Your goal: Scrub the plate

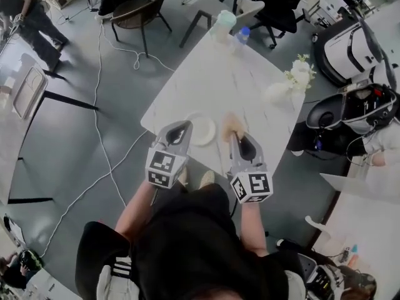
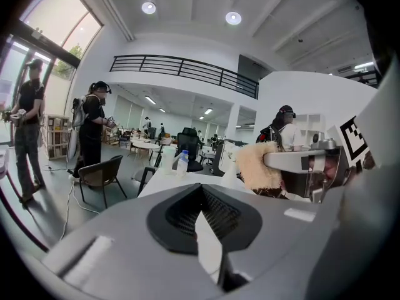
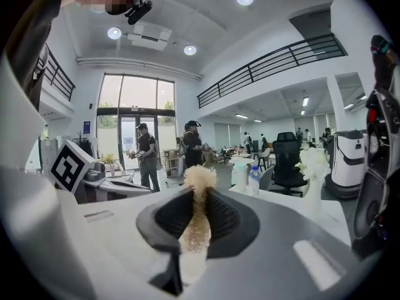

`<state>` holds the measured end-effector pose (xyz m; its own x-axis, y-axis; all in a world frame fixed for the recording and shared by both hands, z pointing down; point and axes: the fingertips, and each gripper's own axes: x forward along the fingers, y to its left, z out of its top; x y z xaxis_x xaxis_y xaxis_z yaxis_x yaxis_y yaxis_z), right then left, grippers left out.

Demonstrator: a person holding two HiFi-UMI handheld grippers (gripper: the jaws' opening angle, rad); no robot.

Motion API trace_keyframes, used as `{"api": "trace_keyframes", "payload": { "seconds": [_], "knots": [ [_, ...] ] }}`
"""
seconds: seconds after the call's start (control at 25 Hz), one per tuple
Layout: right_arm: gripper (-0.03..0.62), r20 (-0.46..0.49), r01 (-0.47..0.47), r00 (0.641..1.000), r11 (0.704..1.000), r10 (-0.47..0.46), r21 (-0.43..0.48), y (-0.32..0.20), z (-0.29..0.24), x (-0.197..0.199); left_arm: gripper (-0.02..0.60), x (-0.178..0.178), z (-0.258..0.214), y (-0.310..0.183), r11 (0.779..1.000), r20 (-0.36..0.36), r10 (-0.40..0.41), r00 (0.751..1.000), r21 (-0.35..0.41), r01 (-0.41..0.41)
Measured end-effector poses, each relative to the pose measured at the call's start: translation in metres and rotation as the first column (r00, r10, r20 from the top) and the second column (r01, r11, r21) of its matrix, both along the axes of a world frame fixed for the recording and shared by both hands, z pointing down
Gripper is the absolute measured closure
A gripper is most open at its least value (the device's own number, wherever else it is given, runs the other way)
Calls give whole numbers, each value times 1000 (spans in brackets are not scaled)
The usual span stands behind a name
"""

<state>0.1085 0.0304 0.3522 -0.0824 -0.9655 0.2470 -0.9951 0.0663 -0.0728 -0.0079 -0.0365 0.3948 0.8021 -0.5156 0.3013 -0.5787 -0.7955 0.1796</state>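
left claw (image 1: 181,129): jaws are sitting pressed together with nothing clearly pinched between them, tips hanging at the left rim of the plate (image 1: 204,132), which is lying flat near the front edge of the white surface (image 1: 219,80). right claw (image 1: 237,136): jaws are clamping a tan fuzzy sponge (image 1: 234,124), whose tuft is poking out past the tips, just right of the plate. further back on the surface, a bottle (image 1: 242,35) and a pale cup (image 1: 224,21) are standing at the far end, and a vase of white flowers (image 1: 300,72) is sitting toward the right edge.
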Motion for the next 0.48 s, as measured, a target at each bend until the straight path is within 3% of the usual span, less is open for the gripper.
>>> {"api": "trace_keyframes", "payload": {
  "seconds": [0.24, 0.48],
  "knots": [
    [545, 30, 117, 993, 993, -116, -30, -25, 18, -11, 575, -9, 25, -4, 994, 35, -85, 996, -65, 87],
    [545, 68, 224, 973, 972, -219, -76, -47, 42, -6, 575, -9, 53, -3, 972, 76, -184, 980, -136, 193]
  ]
}}
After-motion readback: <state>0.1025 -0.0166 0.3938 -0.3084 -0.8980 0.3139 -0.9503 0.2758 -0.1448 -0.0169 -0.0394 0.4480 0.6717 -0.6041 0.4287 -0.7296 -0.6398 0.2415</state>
